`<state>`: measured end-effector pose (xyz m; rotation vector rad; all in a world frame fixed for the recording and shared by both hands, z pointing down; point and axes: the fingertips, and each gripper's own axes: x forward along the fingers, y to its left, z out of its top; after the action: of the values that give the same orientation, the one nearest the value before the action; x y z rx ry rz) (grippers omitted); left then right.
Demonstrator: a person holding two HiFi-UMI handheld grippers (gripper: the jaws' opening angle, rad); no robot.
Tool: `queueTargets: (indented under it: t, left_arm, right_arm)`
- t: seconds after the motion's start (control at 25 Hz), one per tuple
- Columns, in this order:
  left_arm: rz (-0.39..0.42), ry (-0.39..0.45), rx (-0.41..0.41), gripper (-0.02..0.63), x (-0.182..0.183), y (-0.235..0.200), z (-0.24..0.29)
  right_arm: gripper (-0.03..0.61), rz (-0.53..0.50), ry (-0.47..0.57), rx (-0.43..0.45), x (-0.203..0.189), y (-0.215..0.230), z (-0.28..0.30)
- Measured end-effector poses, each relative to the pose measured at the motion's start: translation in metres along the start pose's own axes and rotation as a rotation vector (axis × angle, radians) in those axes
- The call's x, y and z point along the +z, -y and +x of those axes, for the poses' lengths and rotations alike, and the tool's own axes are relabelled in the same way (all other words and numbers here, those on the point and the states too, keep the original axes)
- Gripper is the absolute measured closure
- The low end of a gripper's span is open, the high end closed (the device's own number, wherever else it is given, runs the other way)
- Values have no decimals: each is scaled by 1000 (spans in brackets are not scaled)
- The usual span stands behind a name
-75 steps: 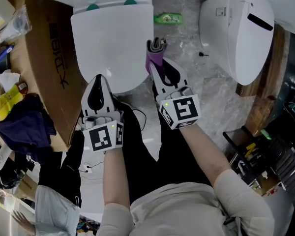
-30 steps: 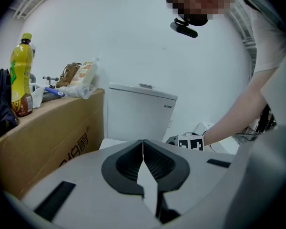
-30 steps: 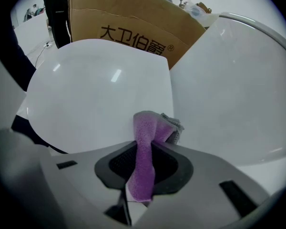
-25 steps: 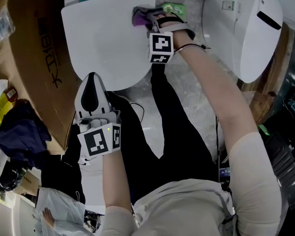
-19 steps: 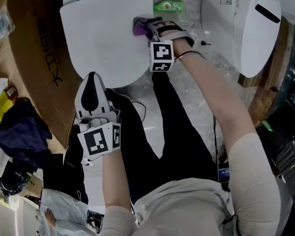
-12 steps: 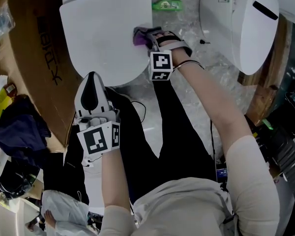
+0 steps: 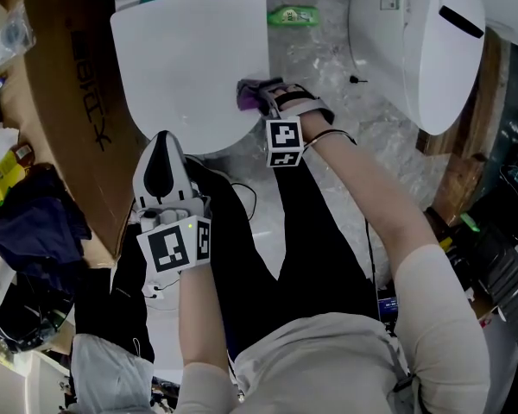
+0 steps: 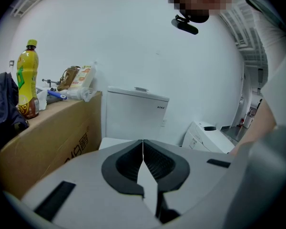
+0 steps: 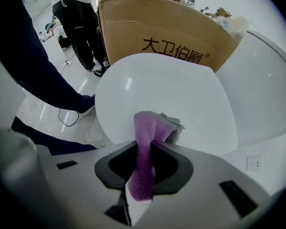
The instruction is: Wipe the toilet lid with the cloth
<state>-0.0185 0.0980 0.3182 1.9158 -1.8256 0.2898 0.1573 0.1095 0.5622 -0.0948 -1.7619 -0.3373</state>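
The closed white toilet lid fills the top left of the head view. My right gripper is at the lid's right edge, shut on a purple cloth whose free end lies against the lid. In the right gripper view the cloth runs up between the jaws of my right gripper and folds onto the lid. My left gripper hovers at the lid's near edge, jaws shut with nothing between them; its own view shows my left gripper closed and the toilet tank beyond.
A tall cardboard box stands left of the toilet, with a yellow bottle and clutter on top. A second white toilet lies at the right. A green packet is on the floor. The person's legs are below the lid.
My right gripper has drawn the cloth along the lid's right side, from the far end towards the near edge. The left gripper has stayed put.
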Motion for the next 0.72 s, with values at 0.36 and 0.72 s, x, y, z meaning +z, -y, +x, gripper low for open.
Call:
queueTargets:
  t: [0.36,0.72]
  left_arm:
    - [5,7,-4,597,6,0,0]
    - [-5,13,19,597,13,-12,2]
  right_arm:
    - [488,118,25,52,8,14,-13]
    - [488,50,73,-220,43,157,-37]
